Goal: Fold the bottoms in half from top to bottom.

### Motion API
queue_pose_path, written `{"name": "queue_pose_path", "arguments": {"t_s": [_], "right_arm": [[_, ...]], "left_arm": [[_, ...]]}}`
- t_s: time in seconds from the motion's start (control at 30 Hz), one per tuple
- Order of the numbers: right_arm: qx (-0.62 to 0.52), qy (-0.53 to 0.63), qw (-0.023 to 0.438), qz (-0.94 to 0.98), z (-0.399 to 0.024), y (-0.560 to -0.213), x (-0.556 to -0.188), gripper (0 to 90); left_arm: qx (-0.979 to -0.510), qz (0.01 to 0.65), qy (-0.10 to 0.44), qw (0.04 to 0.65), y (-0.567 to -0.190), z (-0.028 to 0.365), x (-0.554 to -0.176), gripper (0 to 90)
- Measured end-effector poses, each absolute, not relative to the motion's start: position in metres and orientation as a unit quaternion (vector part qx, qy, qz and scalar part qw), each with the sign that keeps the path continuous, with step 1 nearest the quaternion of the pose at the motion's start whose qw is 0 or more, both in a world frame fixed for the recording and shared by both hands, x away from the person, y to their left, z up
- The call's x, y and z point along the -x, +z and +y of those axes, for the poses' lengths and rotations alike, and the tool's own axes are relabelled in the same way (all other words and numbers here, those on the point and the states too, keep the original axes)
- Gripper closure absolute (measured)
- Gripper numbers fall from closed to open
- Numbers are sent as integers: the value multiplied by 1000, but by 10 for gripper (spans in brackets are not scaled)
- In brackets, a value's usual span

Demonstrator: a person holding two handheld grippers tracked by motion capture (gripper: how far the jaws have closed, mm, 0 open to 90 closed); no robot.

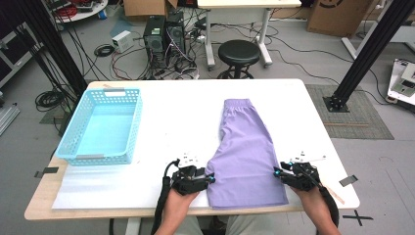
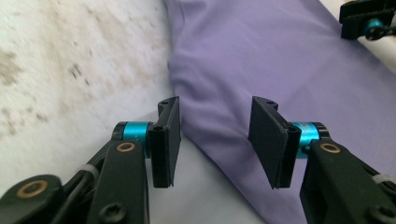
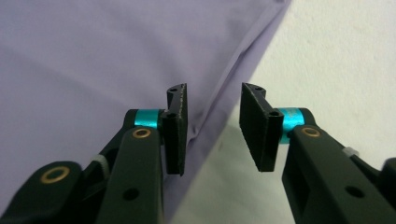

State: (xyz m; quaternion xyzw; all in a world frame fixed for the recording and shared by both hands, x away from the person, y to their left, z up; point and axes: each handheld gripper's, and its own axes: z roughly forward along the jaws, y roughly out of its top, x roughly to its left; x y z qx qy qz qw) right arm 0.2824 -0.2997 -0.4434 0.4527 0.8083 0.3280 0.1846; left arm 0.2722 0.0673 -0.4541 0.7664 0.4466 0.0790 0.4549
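A pair of lilac shorts (image 1: pixel 244 156) lies flat on the white table (image 1: pixel 181 110), waistband at the far end and hem near the front edge. My left gripper (image 1: pixel 211 179) sits at the shorts' left edge. Its jaws are open in the left gripper view (image 2: pixel 215 135), with the cloth's edge (image 2: pixel 205 116) lying in the gap and no pad pressing on it. My right gripper (image 1: pixel 277 171) sits at the shorts' right edge. Its jaws (image 3: pixel 212 126) are also open, astride the folded right edge (image 3: pixel 224 88). The right gripper (image 2: pixel 369 21) appears far off across the cloth.
A light blue plastic basket (image 1: pixel 105 92) stands on the table's left half, with nothing in it. Beyond the far edge are a black stool (image 1: pixel 238 51), computer towers (image 1: pixel 164 34) and cables on the floor. Black frame posts rise at both sides.
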Motion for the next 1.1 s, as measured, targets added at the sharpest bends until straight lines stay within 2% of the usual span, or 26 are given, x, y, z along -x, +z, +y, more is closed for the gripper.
{"name": "queue_pose_path", "arguments": {"t_s": [0.1, 0.13, 0.2, 0.27, 0.33, 0.6, 0.8, 0.83, 0.87, 0.93, 1.03, 1.1], "right_arm": [[-456, 331, 175, 807, -302, -445, -279, 712], [-454, 334, 172, 808, -302, -446, -278, 768], [-450, 338, 162, 811, -302, -446, -276, 886], [-449, 336, 162, 812, -301, -446, -275, 892], [-450, 335, 161, 812, -301, -445, -274, 896], [-440, 332, 161, 819, -302, -444, -257, 900], [-427, 328, 148, 829, -302, -442, -235, 898], [-425, 329, 146, 830, -302, -441, -232, 884], [-428, 335, 148, 826, -303, -439, -231, 837], [-436, 351, 158, 814, -305, -433, -235, 732], [-452, 357, 170, 799, -303, -430, -255, 660], [-459, 354, 176, 796, -300, -432, -268, 642]], "left_arm": [[-766, 442, 87, 458, -456, 63, -265, 541], [-769, 435, 101, 458, -457, 60, -260, 564], [-781, 411, 145, 448, -460, 53, -249, 665], [-776, 412, 162, 449, -462, 49, -242, 763], [-776, 413, 157, 449, -461, 48, -239, 876], [-779, 410, 143, 452, -460, 50, -225, 882], [-783, 391, 133, 465, -460, 59, -199, 872], [-778, 390, 142, 472, -458, 60, -200, 819], [-770, 395, 146, 479, -455, 62, -204, 700], [-759, 404, 146, 490, -449, 64, -221, 595], [-753, 414, 134, 493, -442, 62, -253, 531], [-756, 415, 129, 489, -441, 59, -272, 529]]}}
